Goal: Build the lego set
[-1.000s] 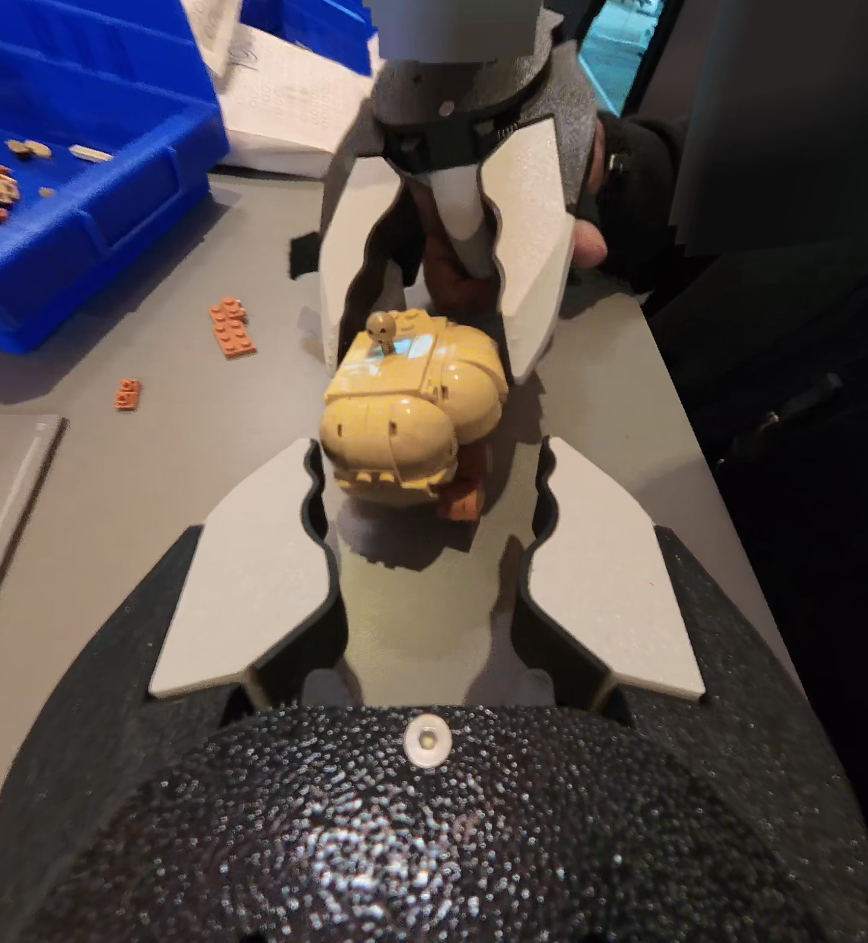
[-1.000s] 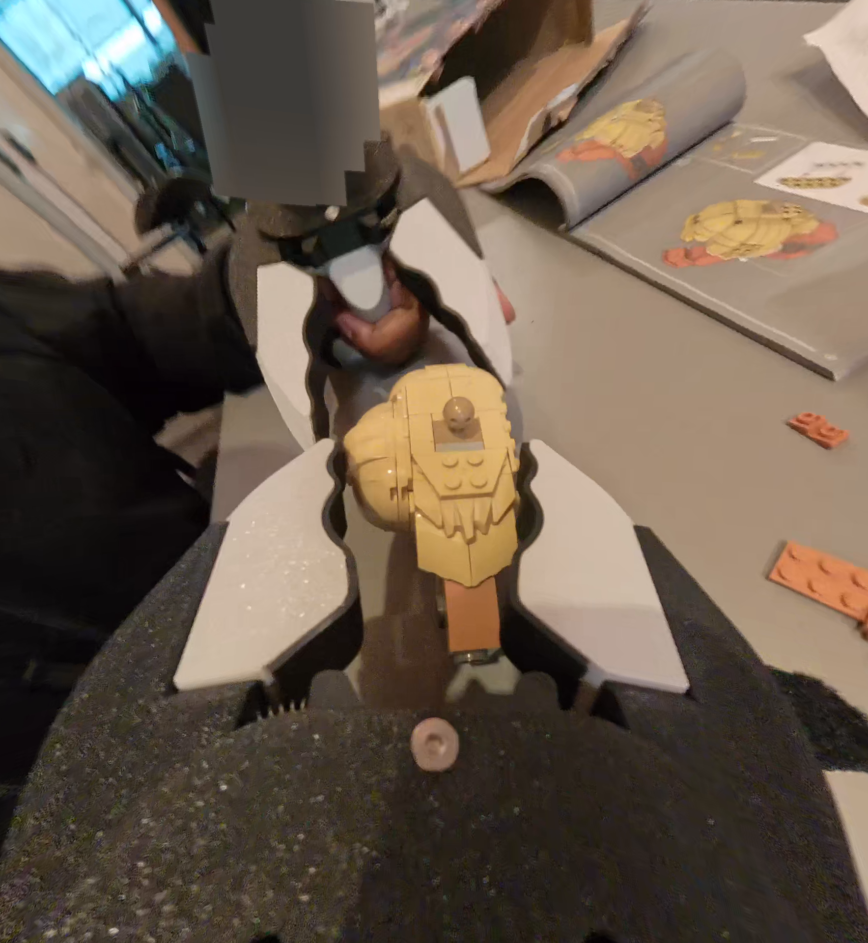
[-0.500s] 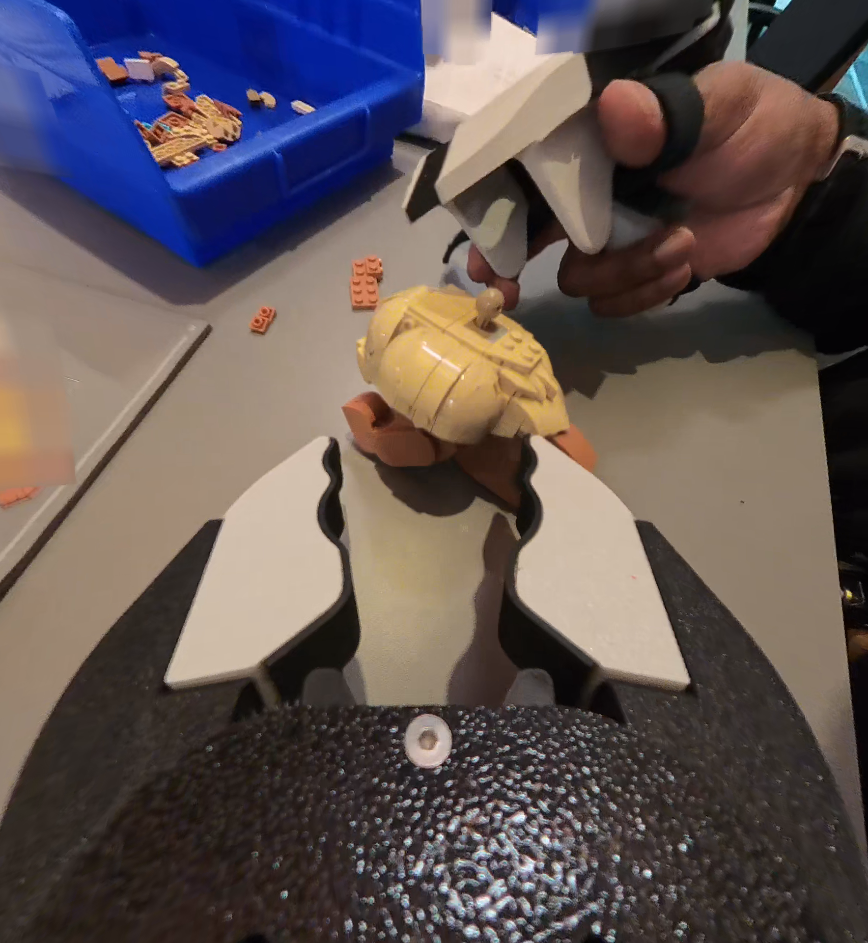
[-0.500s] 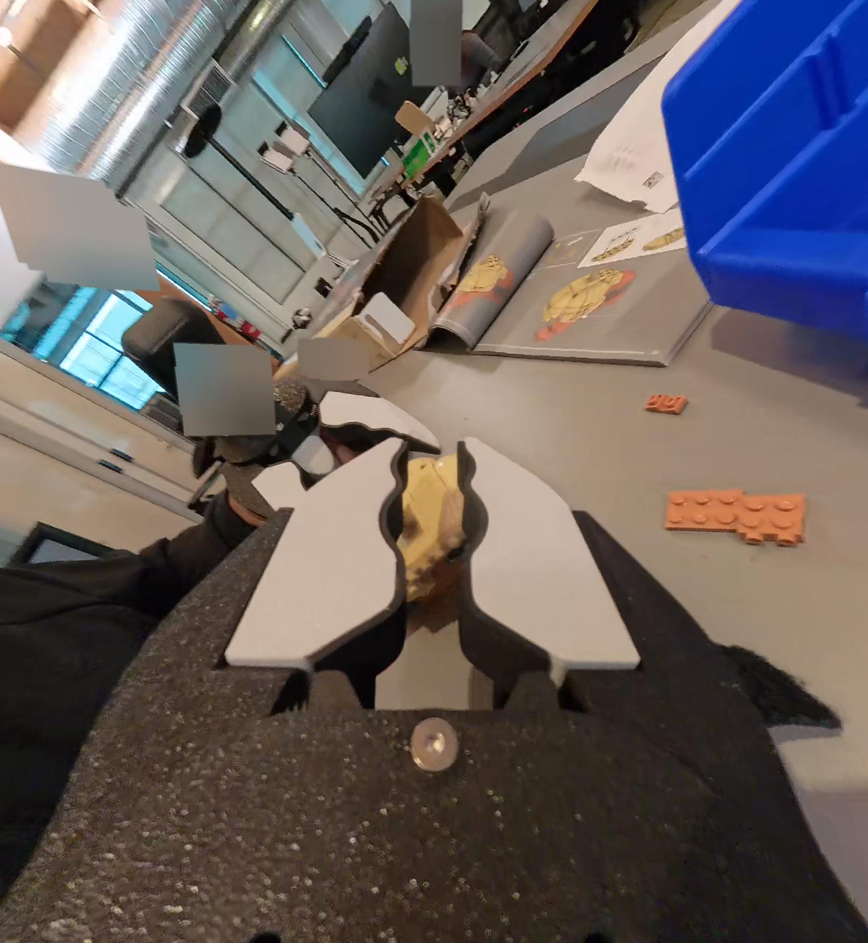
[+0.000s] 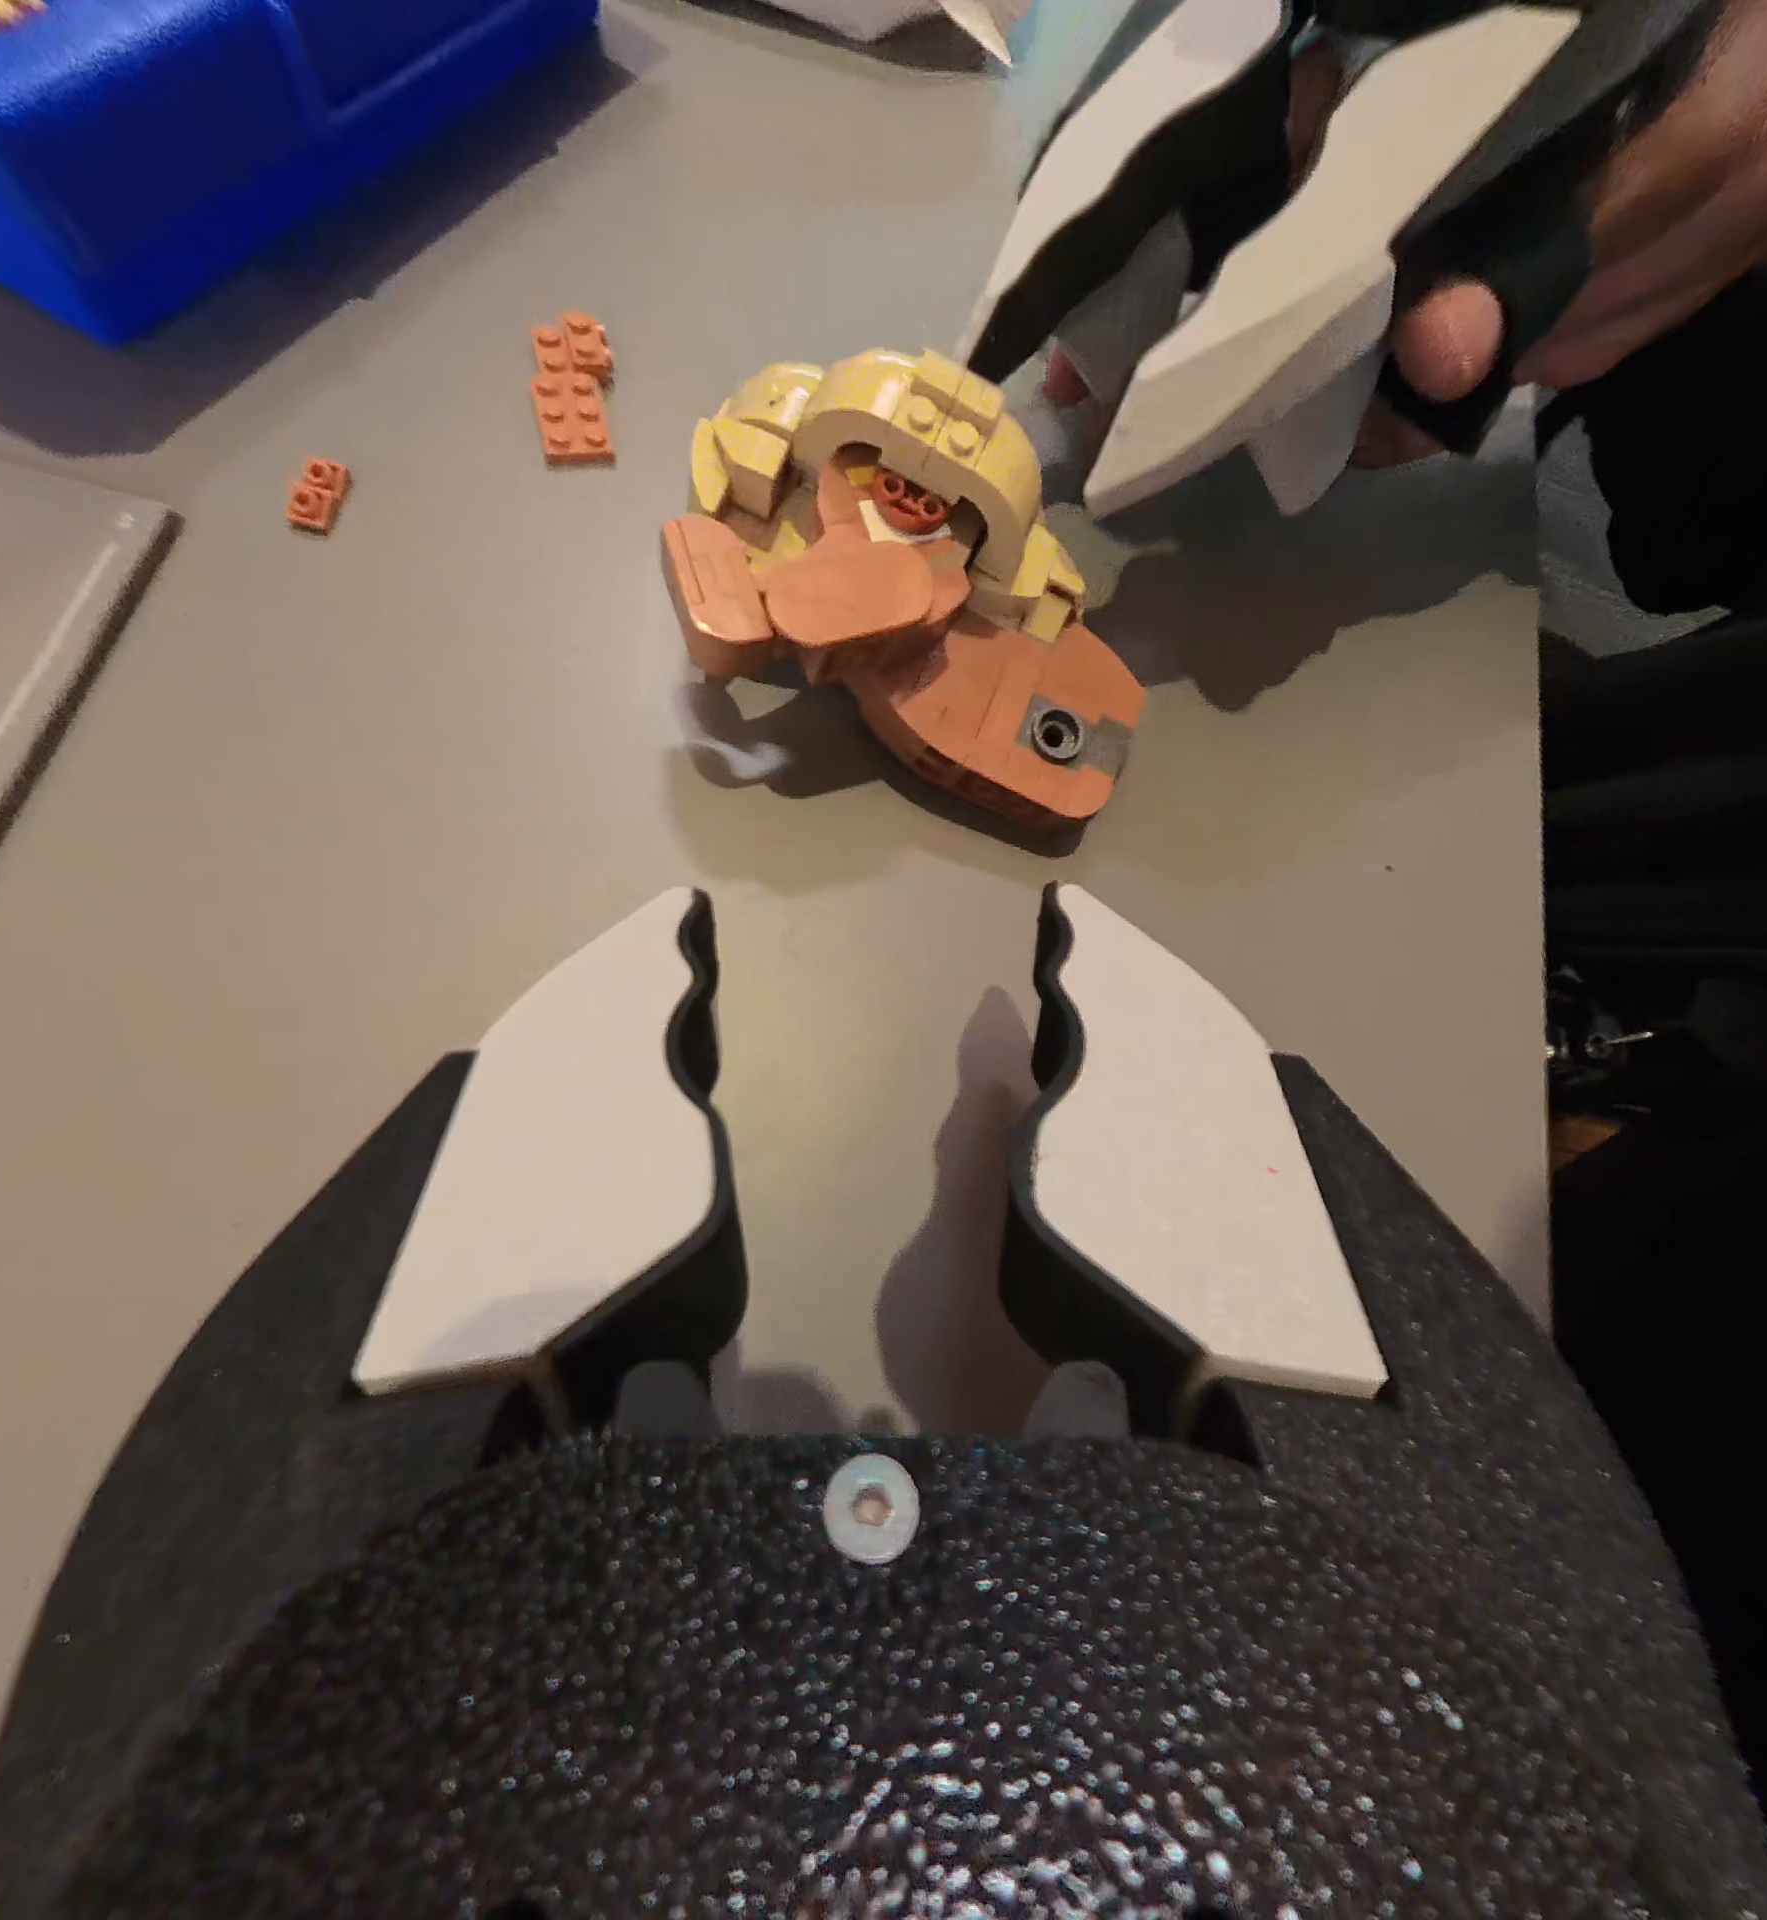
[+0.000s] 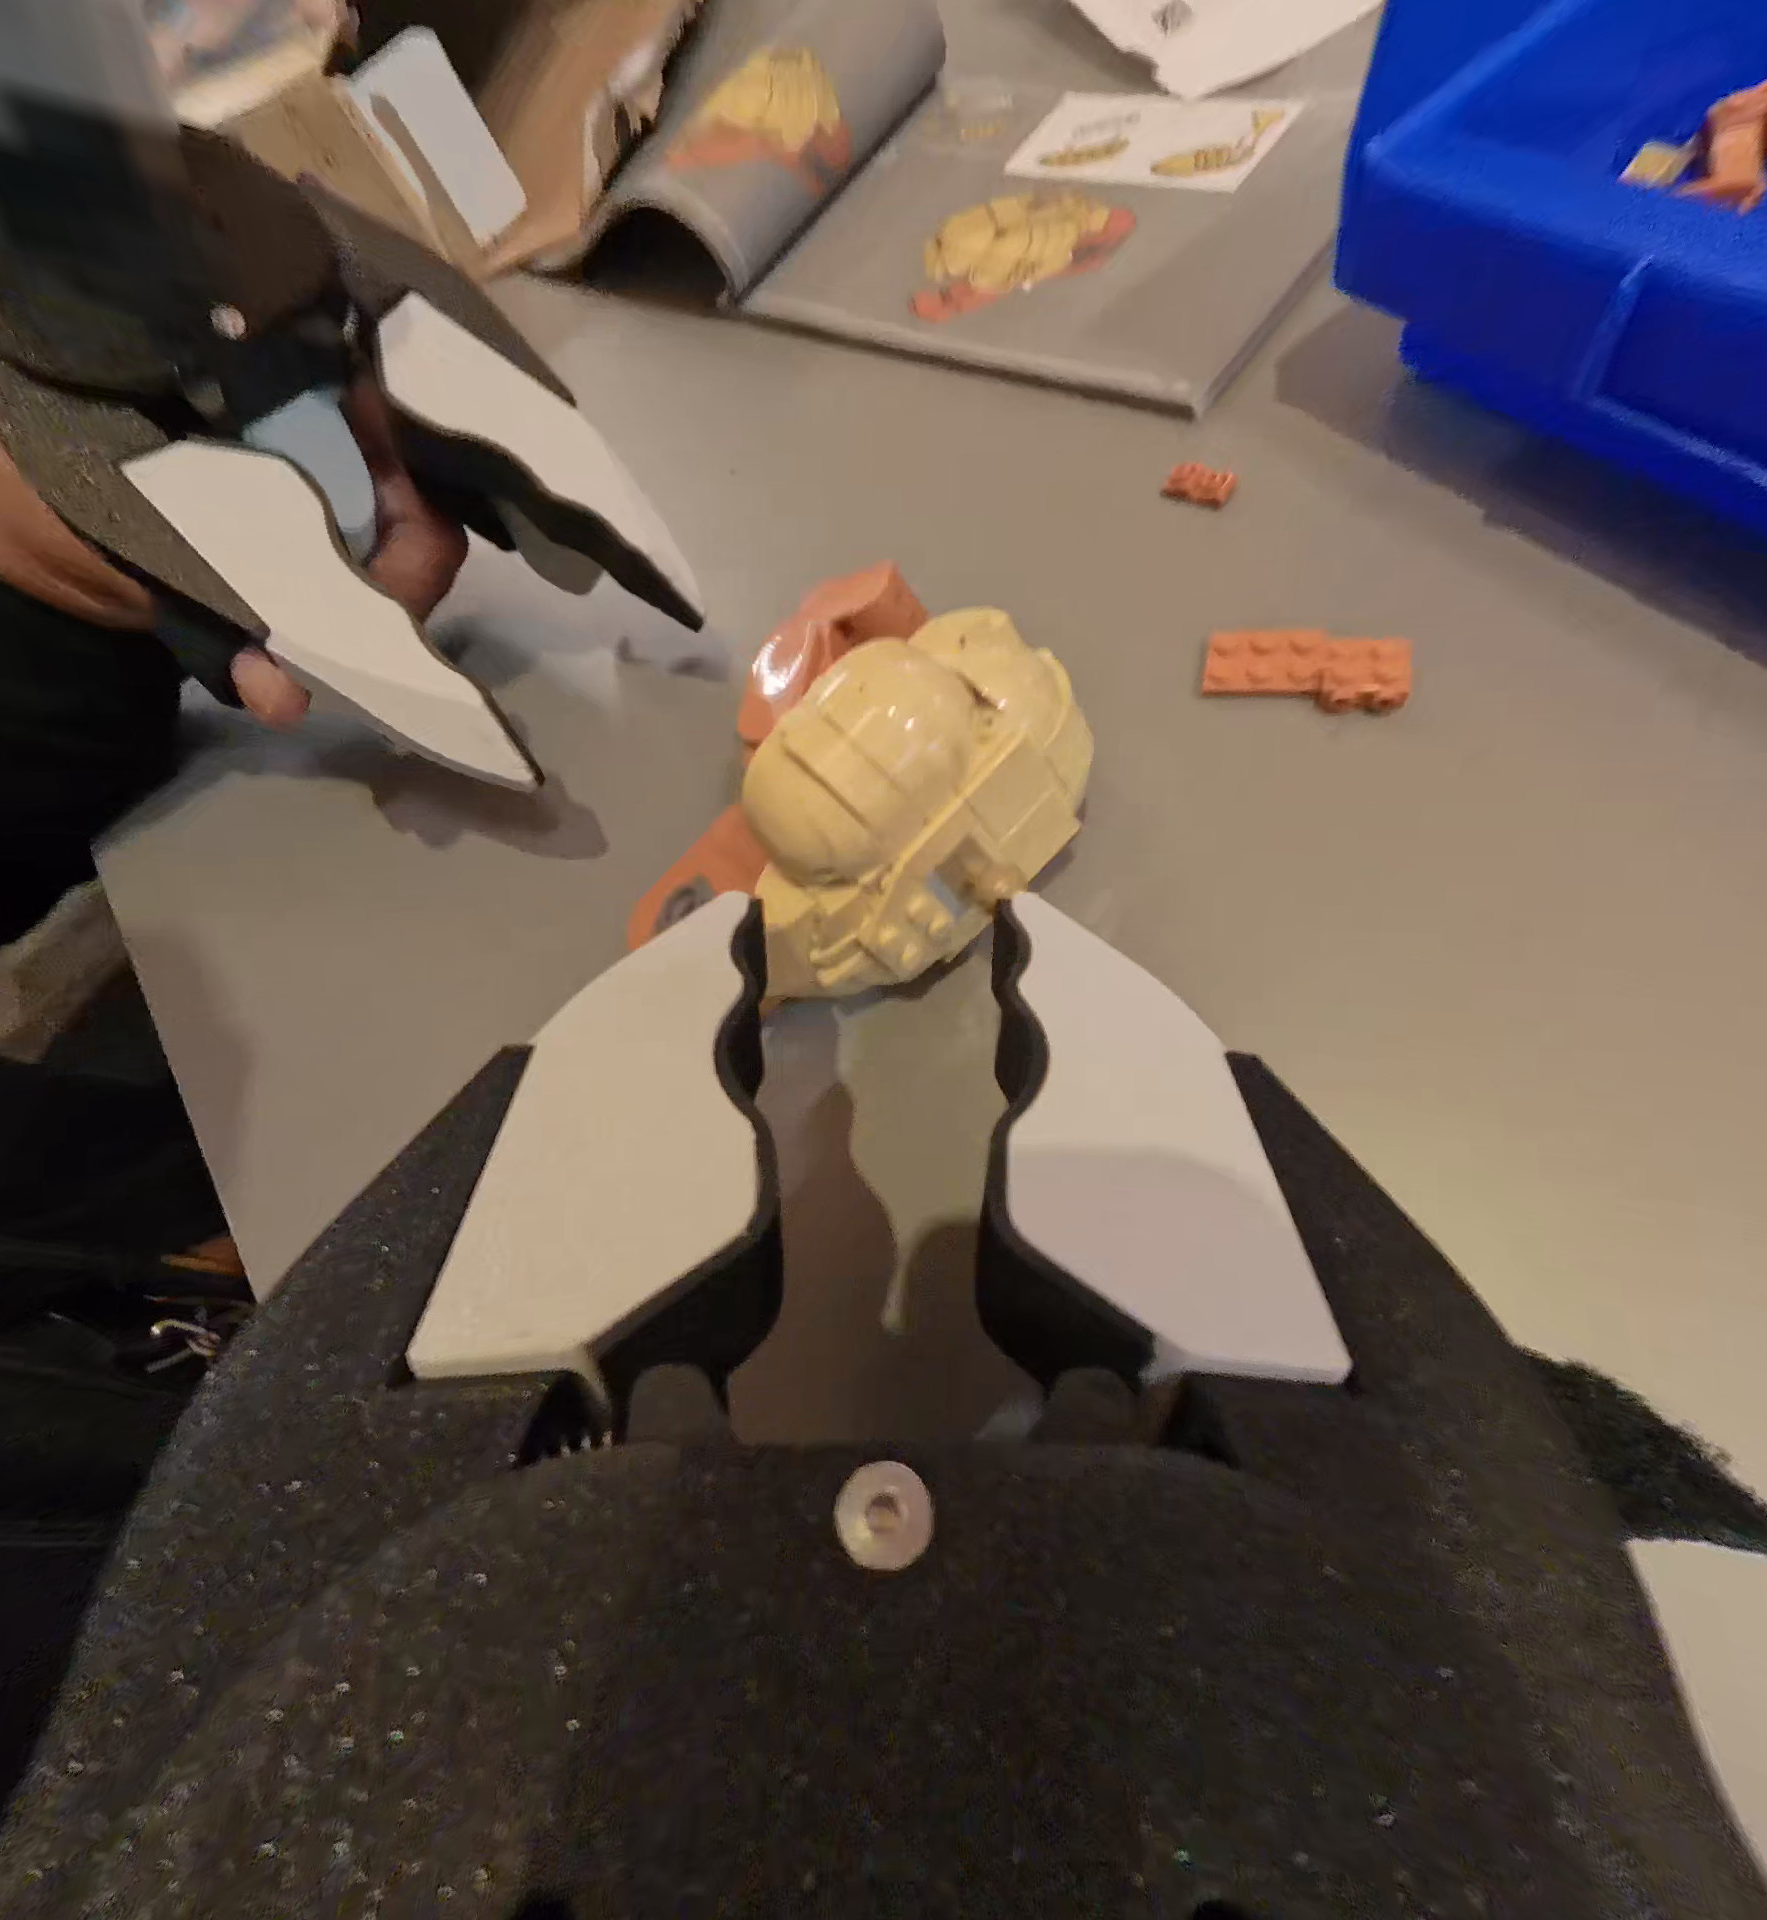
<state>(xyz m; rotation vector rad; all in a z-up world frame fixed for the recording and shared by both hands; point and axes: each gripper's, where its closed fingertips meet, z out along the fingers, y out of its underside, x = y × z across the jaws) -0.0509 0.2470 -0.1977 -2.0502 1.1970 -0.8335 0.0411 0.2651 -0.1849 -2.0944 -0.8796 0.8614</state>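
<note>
Tan-and-brown lego model (image 5: 889, 561) lies tipped on the grey table (image 5: 339, 831), underside toward the left wrist view. Beyond it: a long orange plate (image 5: 572, 390), a small orange piece (image 5: 318, 496), a blue bin (image 5: 235, 156). An open instruction booklet (image 6: 1014, 260) lies farther off.

Left gripper (image 5: 874, 914) low, tongs spread, nothing between them, short of the model. Right gripper (image 6: 874, 920) also spread, tips just beside the model's tan shell; contact cannot be told. A hand (image 5: 1689, 208) holds it.
</note>
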